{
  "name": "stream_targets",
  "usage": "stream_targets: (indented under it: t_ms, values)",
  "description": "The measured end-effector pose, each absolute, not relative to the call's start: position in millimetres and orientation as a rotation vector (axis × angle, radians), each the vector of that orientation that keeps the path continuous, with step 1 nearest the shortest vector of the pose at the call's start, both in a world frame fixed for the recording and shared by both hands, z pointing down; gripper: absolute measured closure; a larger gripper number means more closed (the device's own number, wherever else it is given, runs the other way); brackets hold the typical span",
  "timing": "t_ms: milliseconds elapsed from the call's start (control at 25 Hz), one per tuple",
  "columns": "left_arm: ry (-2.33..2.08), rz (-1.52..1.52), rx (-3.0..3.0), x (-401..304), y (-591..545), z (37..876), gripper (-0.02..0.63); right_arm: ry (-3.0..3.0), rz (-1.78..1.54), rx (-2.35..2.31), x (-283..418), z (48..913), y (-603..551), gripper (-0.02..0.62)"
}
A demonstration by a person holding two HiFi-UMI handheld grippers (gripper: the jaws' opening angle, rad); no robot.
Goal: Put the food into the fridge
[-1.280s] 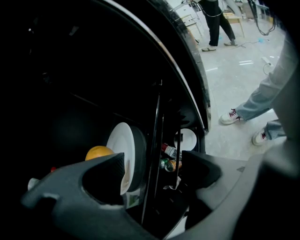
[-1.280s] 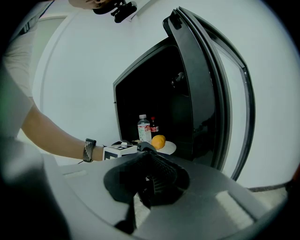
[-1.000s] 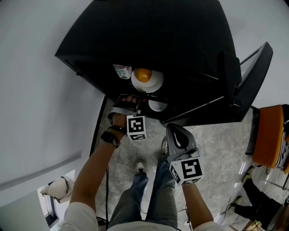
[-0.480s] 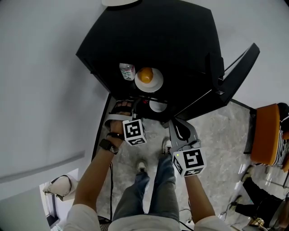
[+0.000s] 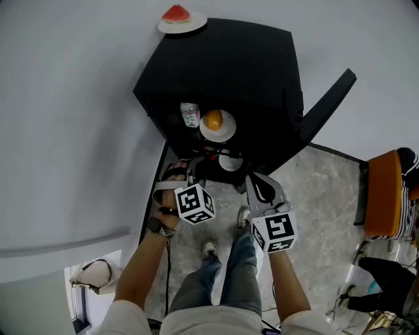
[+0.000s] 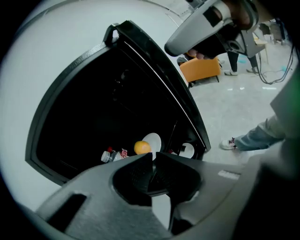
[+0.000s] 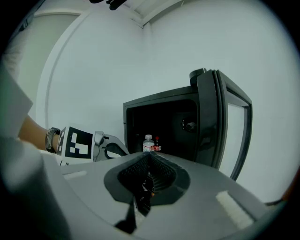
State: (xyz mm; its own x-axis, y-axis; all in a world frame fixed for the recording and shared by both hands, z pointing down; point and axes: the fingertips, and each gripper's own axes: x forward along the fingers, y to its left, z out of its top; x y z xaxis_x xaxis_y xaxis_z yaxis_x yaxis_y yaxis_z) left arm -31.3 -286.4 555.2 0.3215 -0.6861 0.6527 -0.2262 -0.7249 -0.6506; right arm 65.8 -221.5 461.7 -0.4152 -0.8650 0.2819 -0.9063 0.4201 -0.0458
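The black fridge [image 5: 229, 59] stands open, its door [image 5: 325, 108] swung out to the right. On the upper shelf an orange [image 5: 213, 120] sits on a white plate [image 5: 226, 131], beside a water bottle [image 5: 190, 114]. A second white plate [image 5: 230, 162] rests on the shelf below. A plate with a watermelon slice [image 5: 178, 18] stands on top of the fridge. My left gripper [image 5: 195, 169] hangs just in front of the opening. Its jaws have just been closing, they now meet, and nothing is between them. My right gripper [image 5: 252, 178] is shut and empty beside it.
An orange chair [image 5: 386, 193] stands at the right on the stone floor [image 5: 314, 190]. A white wall [image 5: 72, 118] runs along the fridge's left side. The person's legs and shoes [image 5: 209, 247] are below the grippers. Cables lie on the floor at lower right.
Both grippers have risen and drawn back from the fridge opening. The left one has left the lower shelf and its jaws have closed. The fridge top with the watermelon plate has come into view.
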Motion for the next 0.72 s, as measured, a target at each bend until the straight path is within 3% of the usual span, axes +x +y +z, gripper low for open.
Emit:
stream_targets:
  t_ms: [120,720]
  values:
    - [0.829,-1.35,-2.161,-31.5,-276.8,531.6,0.6,-2.467,0.267,1.557,61.4,445.7,-213.5,0.589]
    - [0.965,-1.147,-2.325,-44.0,-230.8,431.1,0.6,-2.481,0.148,1.561,54.9,375.1,-178.8,0.589]
